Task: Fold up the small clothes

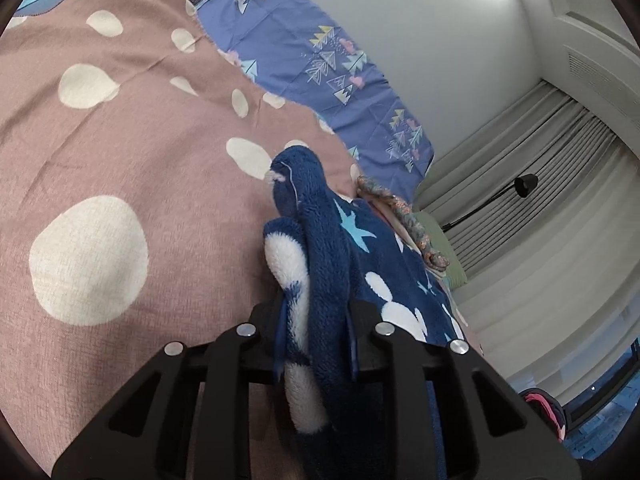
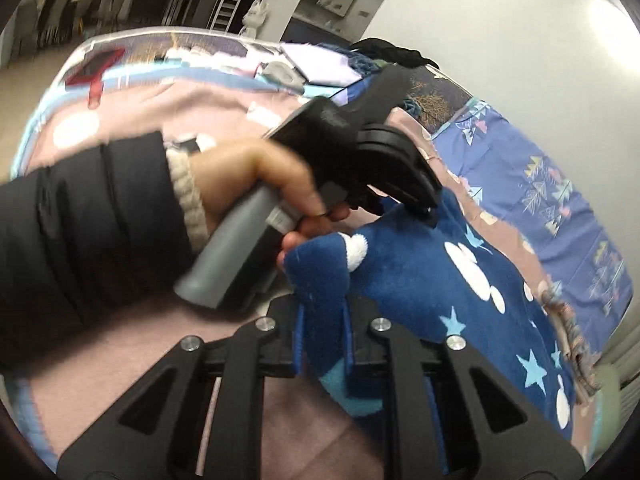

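Note:
A small navy fleece garment (image 1: 340, 264) with white blobs and light blue stars lies on a pink bedspread with cream spots (image 1: 120, 140). My left gripper (image 1: 316, 320) is shut on a bunched edge of it and lifts that edge off the bed. My right gripper (image 2: 324, 320) is shut on another edge of the same garment (image 2: 460, 280). The left gripper (image 2: 424, 200), held by a hand in a black sleeve, shows in the right wrist view just ahead, pinching the fleece close to my right gripper.
A blue sheet with tree prints (image 1: 320, 60) runs along the bed's far side by a white wall. A patterned cloth (image 1: 404, 216) and a green pillow (image 1: 436, 236) lie beyond the garment. A red brush (image 2: 94, 76) and folded items (image 2: 316, 68) lie at the bed's far end.

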`<act>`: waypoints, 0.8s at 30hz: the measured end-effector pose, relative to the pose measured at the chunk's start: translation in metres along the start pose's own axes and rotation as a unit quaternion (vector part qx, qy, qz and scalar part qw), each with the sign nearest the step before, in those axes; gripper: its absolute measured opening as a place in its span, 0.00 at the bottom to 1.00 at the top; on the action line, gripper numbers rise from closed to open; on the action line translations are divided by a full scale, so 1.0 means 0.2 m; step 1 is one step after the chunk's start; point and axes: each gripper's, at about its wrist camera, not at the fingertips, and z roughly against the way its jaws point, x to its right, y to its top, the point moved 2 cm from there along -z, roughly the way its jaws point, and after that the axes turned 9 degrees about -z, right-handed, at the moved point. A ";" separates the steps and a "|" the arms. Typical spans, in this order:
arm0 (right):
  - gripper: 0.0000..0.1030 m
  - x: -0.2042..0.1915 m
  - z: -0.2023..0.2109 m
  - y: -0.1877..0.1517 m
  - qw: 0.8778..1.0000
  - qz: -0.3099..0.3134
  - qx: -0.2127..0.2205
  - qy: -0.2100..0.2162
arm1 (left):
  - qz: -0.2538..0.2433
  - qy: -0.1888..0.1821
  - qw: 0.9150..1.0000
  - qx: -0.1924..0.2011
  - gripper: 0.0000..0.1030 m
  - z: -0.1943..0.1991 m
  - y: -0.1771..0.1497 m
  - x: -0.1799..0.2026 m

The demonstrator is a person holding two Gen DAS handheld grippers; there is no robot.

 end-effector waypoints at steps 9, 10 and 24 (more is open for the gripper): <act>0.43 0.24 0.19 -0.11 0.990 -0.138 0.009 0.036 | -0.003 0.048 0.998 -0.037 0.31 -0.10 -0.05 -0.01; 0.43 0.36 0.26 -0.13 0.984 -0.177 0.026 0.011 | -0.006 0.051 0.998 -0.038 0.32 -0.10 -0.04 0.00; 0.36 0.89 0.16 -0.59 0.899 -0.424 -0.083 -0.072 | -0.049 0.097 0.993 -0.043 0.34 -0.10 -0.02 0.03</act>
